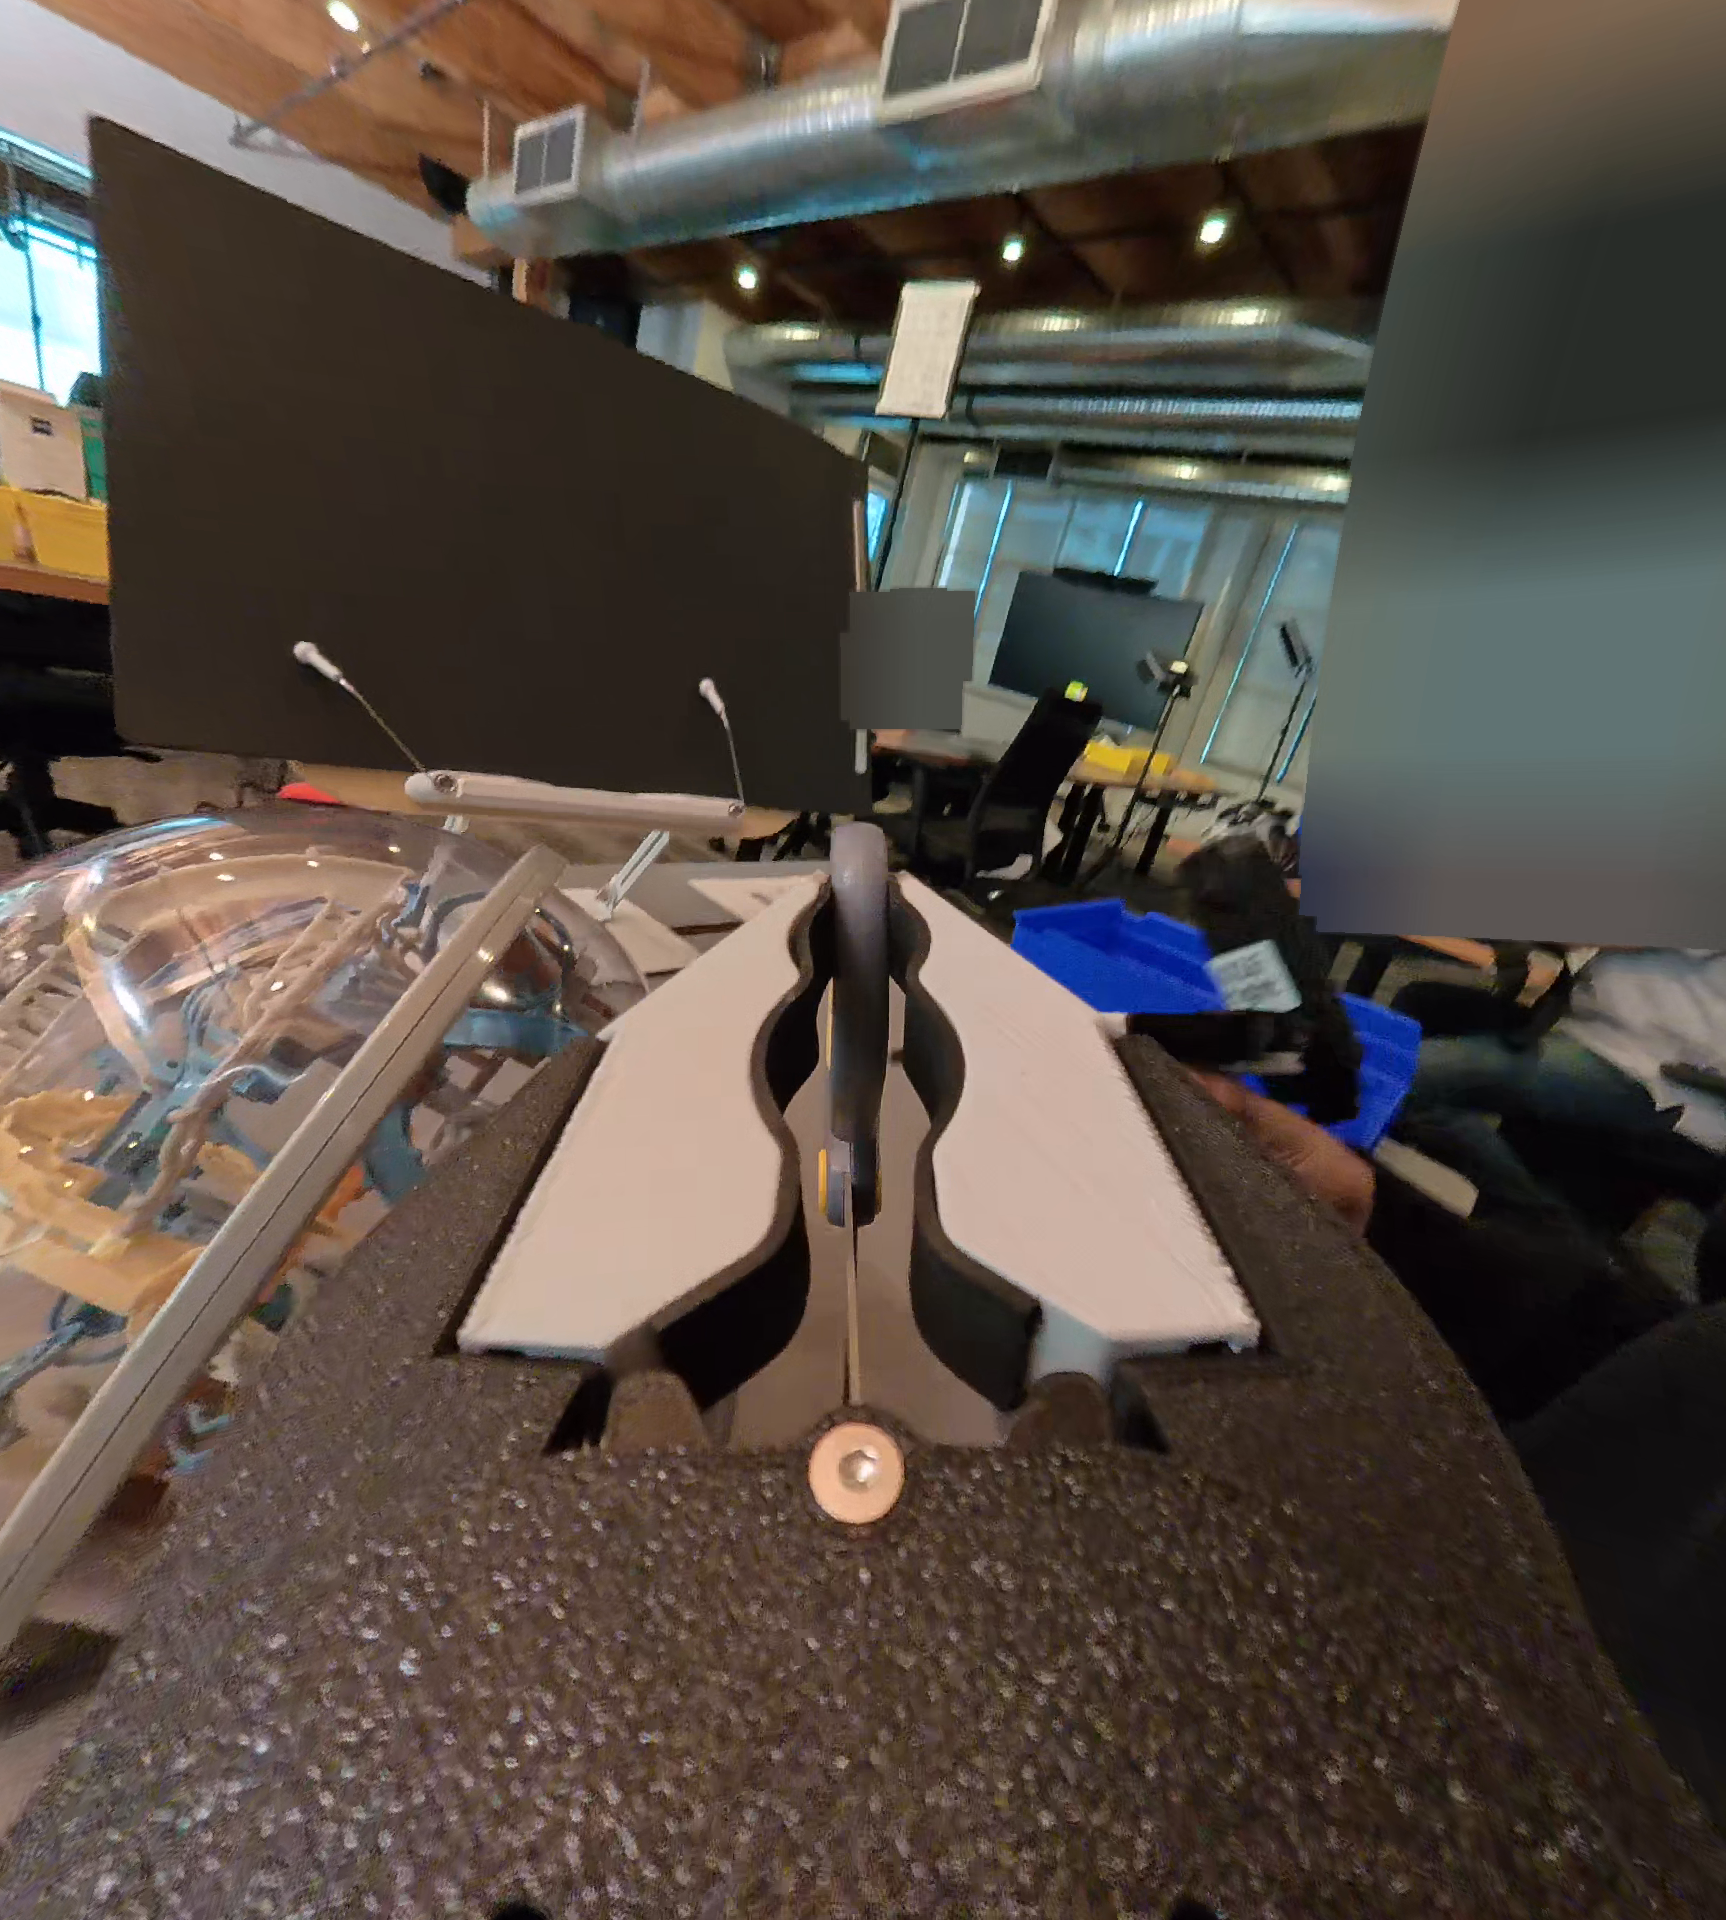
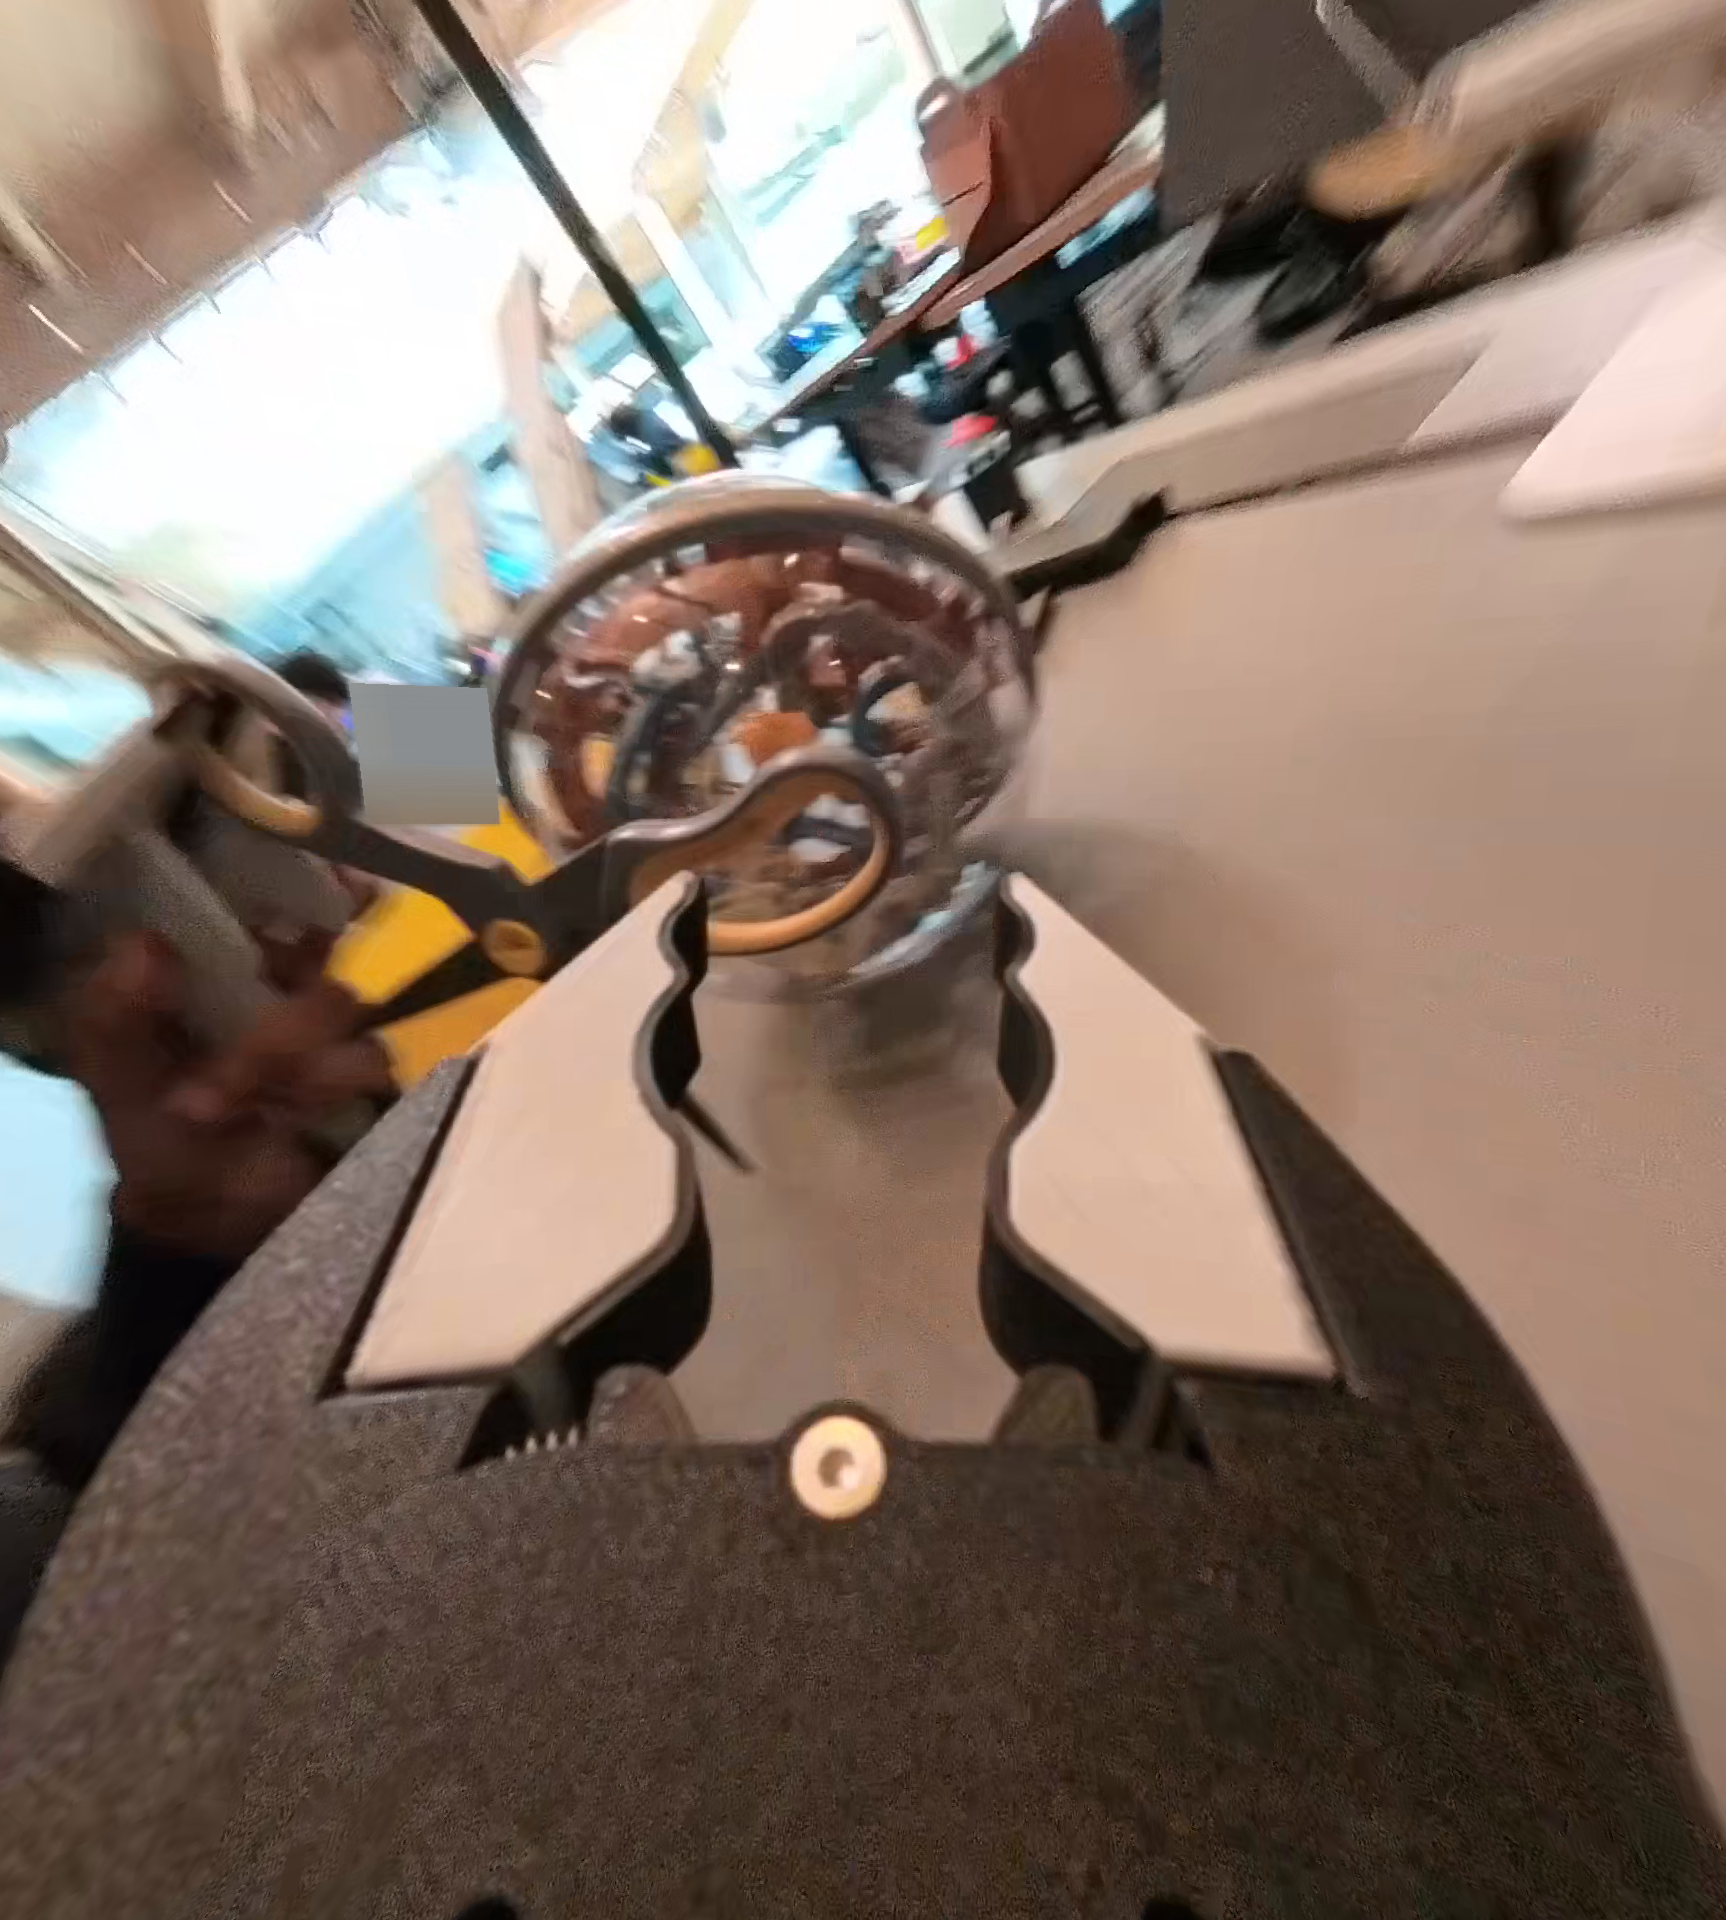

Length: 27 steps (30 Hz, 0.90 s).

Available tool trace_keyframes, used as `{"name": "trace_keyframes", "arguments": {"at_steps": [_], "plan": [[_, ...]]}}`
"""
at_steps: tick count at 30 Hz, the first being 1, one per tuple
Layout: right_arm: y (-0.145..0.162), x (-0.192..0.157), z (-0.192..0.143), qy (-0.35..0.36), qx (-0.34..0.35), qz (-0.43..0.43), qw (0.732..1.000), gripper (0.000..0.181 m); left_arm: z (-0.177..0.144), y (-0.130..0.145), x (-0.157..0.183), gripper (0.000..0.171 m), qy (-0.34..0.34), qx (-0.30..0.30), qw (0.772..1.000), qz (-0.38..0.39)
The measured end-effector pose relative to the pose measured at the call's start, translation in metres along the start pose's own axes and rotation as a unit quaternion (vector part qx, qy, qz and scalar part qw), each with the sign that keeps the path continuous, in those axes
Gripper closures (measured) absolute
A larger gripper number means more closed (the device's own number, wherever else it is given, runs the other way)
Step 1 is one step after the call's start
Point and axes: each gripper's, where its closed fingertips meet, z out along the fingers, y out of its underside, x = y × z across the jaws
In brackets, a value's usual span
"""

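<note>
Pale tabletop [image 2: 1358,831] in an open workshop, ducts overhead; clear maze sphere [image 1: 163,1039] sits on it, black divider [image 1: 474,520] behind. Left gripper [image 1: 854,904] pinches the scissors [image 1: 857,1039] handle. Right gripper [image 2: 848,894] is spread, bare table to its right.

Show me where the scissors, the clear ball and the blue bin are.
scissors [image 1: 857,1039]: left wrist view, on the dark handle gripped between the left fingers.
clear ball [image 2: 765,675]: right wrist view, on its front face inside the grey ring.
blue bin [image 1: 1108,951]: left wrist view, on its side wall.
</note>
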Motion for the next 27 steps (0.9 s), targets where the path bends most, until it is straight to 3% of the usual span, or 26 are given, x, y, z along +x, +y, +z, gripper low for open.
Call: {"name": "trace_keyframes", "arguments": {"at_steps": [2, 5, 8, 9, 10, 14, 18, 22, 27], "plan": [[0.007, -0.002, 0.002, -0.062, 0.0, 0.127, 0.99, 0.122, -0.001, -0.005, 0.003, 0.164, 0.017, 0.017, 0.999, -0.021], [0.009, -0.003, 0.003, -0.14, 0.003, 0.274, 0.951, 0.116, -0.002, -0.005, 0.011, 0.164, 0.055, 0.025, 0.997, -0.039], [0.008, -0.014, 0.003, -0.216, -0.011, 0.334, 0.917, 0.12, -0.001, 0.002, 0.023, 0.164, 0.075, 0.011, 0.997, -0.003], [0.008, -0.021, 0.001, -0.239, -0.019, 0.334, 0.912, 0.135, 0.0, 0.006, 0.027, 0.164, 0.082, 0.0, 0.997, 0.011], [0.008, -0.023, 0.001, -0.244, -0.025, 0.325, 0.913, 0.145, 0.0, 0.008, 0.031, 0.164, 0.088, -0.006, 0.996, 0.025], [0.001, -0.039, -0.004, -0.266, -0.043, 0.229, 0.936, 0.149, -0.005, 0.01, 0.035, 0.164, 0.1, -0.025, 0.994, 0.043], [-0.003, -0.062, -0.005, -0.246, -0.064, 0.062, 0.965, 0.149, -0.007, 0.025, 0.043, 0.164, 0.104, -0.085, 0.983, 0.127], [-0.011, -0.093, -0.009, -0.252, -0.049, -0.073, 0.964, 0.153, -0.011, 0.02, 0.053, 0.164, 0.123, -0.066, 0.979, 0.145], [-0.025, -0.117, -0.02, -0.267, 0.001, -0.139, 0.954, 0.166, -0.016, 0.018, 0.038, 0.16, 0.077, -0.067, 0.989, 0.103]]}}
